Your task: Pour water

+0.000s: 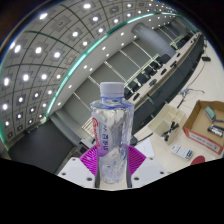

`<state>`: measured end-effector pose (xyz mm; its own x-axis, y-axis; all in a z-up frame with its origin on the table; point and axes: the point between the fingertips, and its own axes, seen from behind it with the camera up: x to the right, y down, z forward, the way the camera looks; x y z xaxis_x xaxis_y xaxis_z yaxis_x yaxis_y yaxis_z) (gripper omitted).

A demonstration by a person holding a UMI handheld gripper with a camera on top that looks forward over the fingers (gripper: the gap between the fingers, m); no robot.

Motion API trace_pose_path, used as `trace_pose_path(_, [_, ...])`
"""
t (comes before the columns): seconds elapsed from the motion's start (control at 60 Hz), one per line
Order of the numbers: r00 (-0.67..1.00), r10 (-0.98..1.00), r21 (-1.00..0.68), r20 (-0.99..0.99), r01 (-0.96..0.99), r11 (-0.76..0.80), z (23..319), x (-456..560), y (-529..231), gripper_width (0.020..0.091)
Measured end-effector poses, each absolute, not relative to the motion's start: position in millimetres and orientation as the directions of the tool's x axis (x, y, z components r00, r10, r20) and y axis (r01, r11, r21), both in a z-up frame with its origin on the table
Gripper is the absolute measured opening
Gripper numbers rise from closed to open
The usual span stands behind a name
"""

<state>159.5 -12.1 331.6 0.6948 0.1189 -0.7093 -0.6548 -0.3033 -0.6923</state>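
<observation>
Clear plastic water bottle [111, 135] stands upright between the fingers, whose magenta pads [95, 162] press its lower body from both sides. We judge the grip firm (cap still on, label facing us). To pour well, we keep the pinch low and steady, carry it over the white surface [165, 130], and tilt slowly.

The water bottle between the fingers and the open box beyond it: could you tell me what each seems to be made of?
Water bottle: probably clear glossy plastic, since the background shows through it; the label looks like printed film. Open box: likely matte brown cardboard, with raised flaps. The gripper pads press both sides of the bottle.
</observation>
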Motion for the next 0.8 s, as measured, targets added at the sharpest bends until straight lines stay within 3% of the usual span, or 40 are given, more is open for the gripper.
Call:
trace_pose_path(0.1, [0.853,0.115,-0.85,-0.51,-0.478,-0.22,343,202,-12,0.036])
trace_pose_path(0.233, [0.981,0.021,-0.968,-0.192,-0.185,-0.169,324,263,-12,0.0358])
trace_pose_path(0.383, [0.999,-0.044,-0.978,0.02,0.011,-0.207,260,308,-13,0.0358])
trace_pose_path(0.5, [0.994,-0.067,-0.961,0.081,0.06,-0.269,190,326,-13,0.0356])
trace_pose_path(0.65, [0.995,-0.085,-0.94,0.059,0.027,-0.341,123,338,-19,0.0358])
trace_pose_path(0.8, [0.994,-0.109,-0.927,0.032,-0.011,-0.375,83,346,-28,0.0359])
